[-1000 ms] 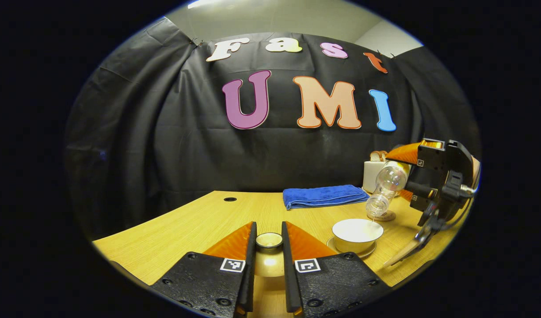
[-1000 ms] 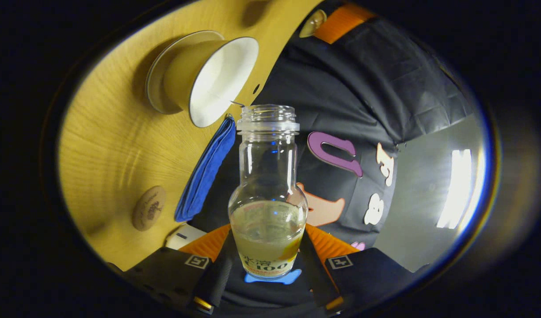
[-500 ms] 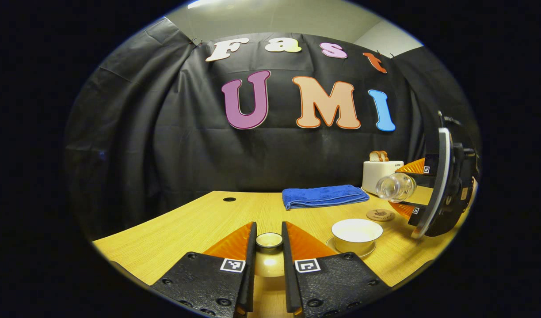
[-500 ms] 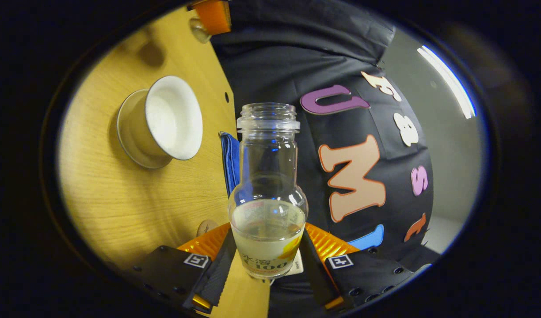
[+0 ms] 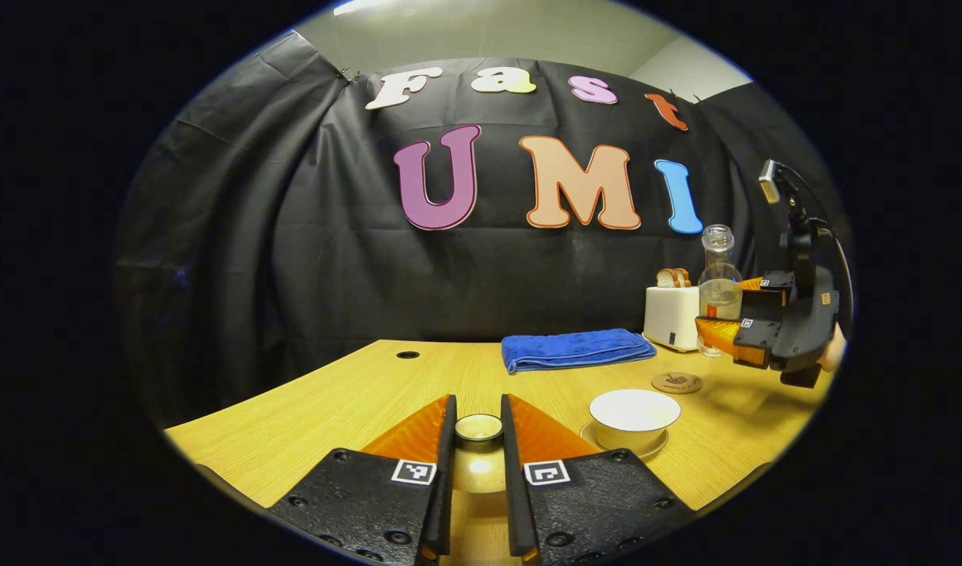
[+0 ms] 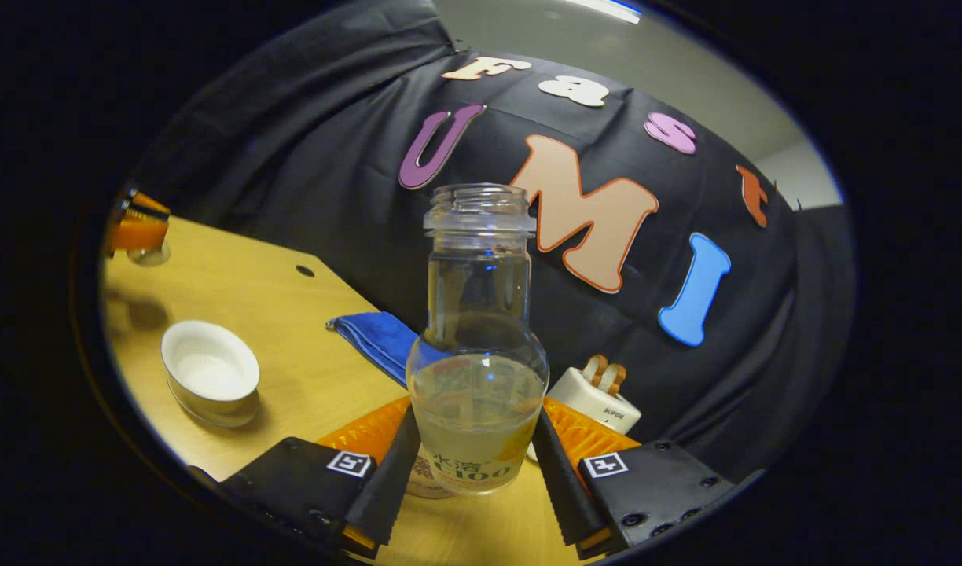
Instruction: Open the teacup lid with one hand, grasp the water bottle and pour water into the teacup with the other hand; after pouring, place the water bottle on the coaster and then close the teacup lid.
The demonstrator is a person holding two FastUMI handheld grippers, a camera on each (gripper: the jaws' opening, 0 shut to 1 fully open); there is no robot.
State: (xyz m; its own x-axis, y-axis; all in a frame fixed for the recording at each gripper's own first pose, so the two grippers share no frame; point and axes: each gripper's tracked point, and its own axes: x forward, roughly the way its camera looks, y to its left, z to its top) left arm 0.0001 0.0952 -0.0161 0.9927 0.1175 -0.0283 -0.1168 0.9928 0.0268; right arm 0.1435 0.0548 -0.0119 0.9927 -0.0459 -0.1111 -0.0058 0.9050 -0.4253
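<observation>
My left gripper (image 5: 478, 409) is shut on the knob of the teacup lid (image 5: 479, 430), held low over the table's near edge. To its right the white teacup (image 5: 635, 410) stands uncovered on its saucer; it also lies low on the left (image 6: 211, 376) in the right gripper view. My right gripper (image 6: 473, 444) is shut on the clear water bottle (image 6: 477, 346), upright, uncapped and roughly a third full. In the left gripper view that bottle (image 5: 718, 287) hangs in the right gripper (image 5: 723, 310), above and to the right of the round coaster (image 5: 677, 383).
A folded blue towel (image 5: 577, 348) lies at the back of the wooden table (image 5: 355, 401). A white toaster (image 5: 671, 316) with bread stands at the back right, close behind the bottle. A small cable hole (image 5: 408, 354) sits at the far left.
The bottle has swung from tilted over the teacup to upright, and the right gripper has drawn back to the right, away from the cup. The left gripper has stayed still with the lid.
</observation>
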